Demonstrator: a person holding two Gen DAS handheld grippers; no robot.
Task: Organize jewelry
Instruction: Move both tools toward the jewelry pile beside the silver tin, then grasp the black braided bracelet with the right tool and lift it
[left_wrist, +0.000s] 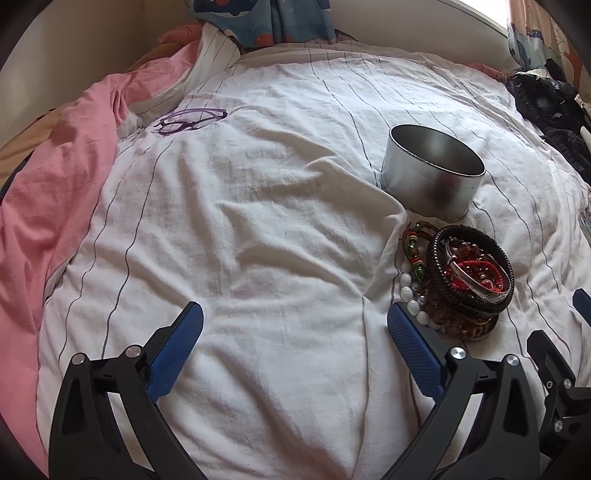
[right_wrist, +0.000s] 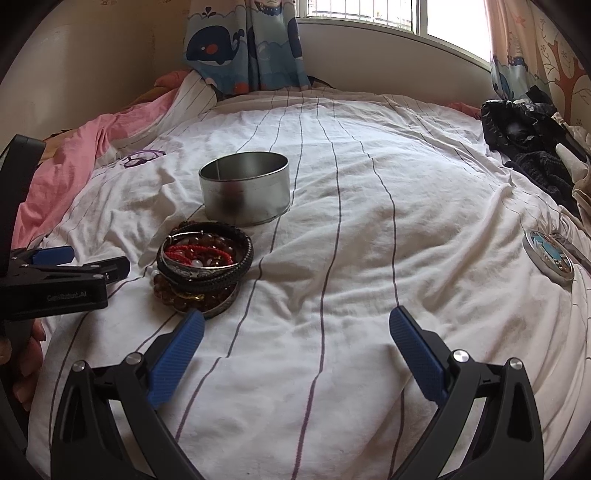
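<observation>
Both grippers, left (left_wrist: 295, 332) and right (right_wrist: 295, 332), gape wide, empty; bracelets (right_wrist: 205, 266) heaped beside open tin (right_wrist: 245, 190), ready for loading.

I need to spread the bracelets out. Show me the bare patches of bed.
Free: the striped sheet between the tin and the round lid; also between the tin and the purple glasses. Crowded: the bracelet pile sits close before the tin, with both open grippers, left and right, nearby.
</observation>
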